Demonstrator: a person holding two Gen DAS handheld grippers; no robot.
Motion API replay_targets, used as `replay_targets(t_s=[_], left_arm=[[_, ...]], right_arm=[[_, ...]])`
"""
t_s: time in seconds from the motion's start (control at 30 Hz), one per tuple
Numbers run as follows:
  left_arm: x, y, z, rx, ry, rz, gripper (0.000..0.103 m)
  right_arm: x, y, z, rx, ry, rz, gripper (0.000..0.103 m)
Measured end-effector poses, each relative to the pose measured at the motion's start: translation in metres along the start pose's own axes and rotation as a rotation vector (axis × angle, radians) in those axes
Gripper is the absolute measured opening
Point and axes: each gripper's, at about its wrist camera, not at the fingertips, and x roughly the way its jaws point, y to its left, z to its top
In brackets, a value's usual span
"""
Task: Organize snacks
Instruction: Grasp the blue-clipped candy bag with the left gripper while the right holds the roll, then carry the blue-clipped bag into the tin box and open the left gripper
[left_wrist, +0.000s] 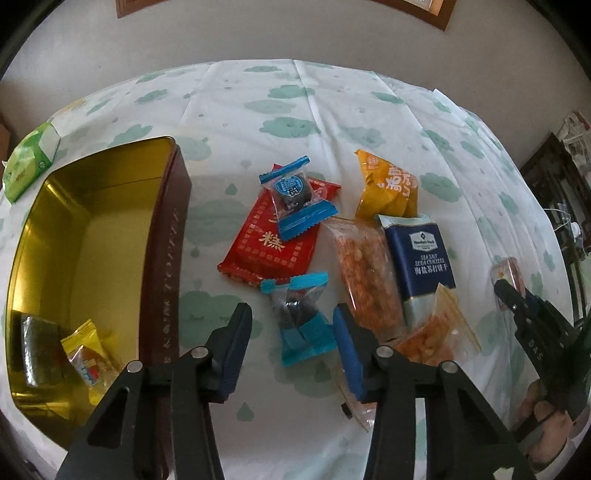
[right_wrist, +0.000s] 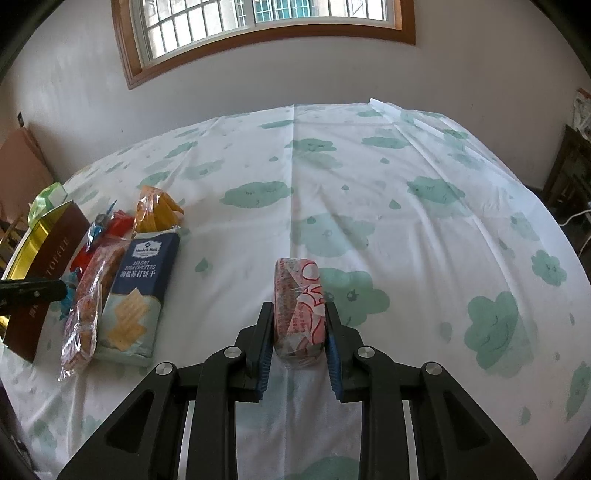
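Snacks lie bunched just right of the open gold-lined tin (left_wrist: 92, 236), handy for dropping in one at a time, and a few packets already sit in its near corner. With its blue pads apart, the left claw (left_wrist: 291, 332) straddles a blue-wrapped candy (left_wrist: 299, 325) without pressing it, apparently lining up a pick. The right claw (right_wrist: 300, 332) is clamped on a pink-and-white wrapped snack (right_wrist: 298, 306) over the cloud-print bench (right_wrist: 369, 184), likely bound for the tin.

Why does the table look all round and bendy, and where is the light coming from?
Both wrist views use fisheye lenses, so the tablecloth edges curve. In the right wrist view, daylight enters through the window. In the left wrist view, the gold tin shines inside.
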Motion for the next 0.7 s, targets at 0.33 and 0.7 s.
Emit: replay_targets(t_s=[0.33,0.7], left_arm=[[0.011,0.001,-0.001,0.007,0.028,-0.022,0.025],[-0.009,0.004,-0.021,0.041,0.011,-0.028,0.024]], right_arm=[[0.0,0.001,0.0,-0.004,0.001,-0.004,0.027],[0.001,0.007,0.0,-0.04,0.006,-0.047,0.027]])
